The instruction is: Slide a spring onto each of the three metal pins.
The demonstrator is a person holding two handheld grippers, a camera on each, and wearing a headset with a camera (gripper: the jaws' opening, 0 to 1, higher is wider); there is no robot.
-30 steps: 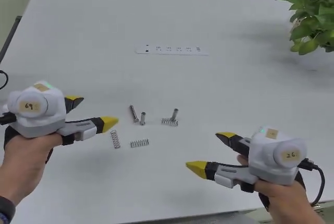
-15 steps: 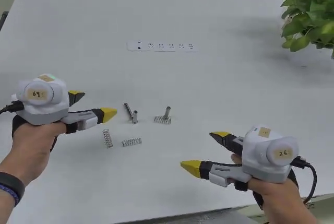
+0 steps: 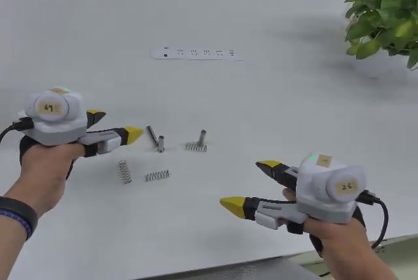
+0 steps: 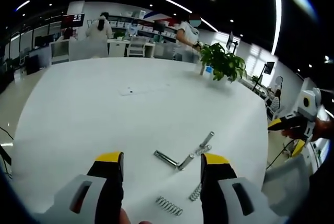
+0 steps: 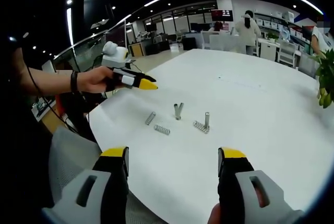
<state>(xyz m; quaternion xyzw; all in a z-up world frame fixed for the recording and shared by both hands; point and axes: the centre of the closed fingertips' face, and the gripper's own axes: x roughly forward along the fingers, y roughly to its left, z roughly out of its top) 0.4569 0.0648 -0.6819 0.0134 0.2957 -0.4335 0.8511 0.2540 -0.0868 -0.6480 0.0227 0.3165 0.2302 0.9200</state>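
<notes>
On the worktop (image 3: 274,97), one grey metal pin (image 3: 151,135) lies flat, long axis eleven-to-five o'clock, with an upright pin (image 3: 160,143) just beside its near end. At their three o'clock a third pin (image 3: 202,138) stands, a coiled spring (image 3: 193,147) lying at its foot. At seven o'clock lie a second spring (image 3: 124,171), twelve-to-six, and a last spring (image 3: 157,175), nine-to-three. Left tongs (image 3: 116,124) and right tongs (image 3: 249,184) gape wide, empty.

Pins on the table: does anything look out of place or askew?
One pin lies flat, beside a standing pin; the third pin stands too, with a spring lying at its foot. Otherwise nothing odd.
</notes>
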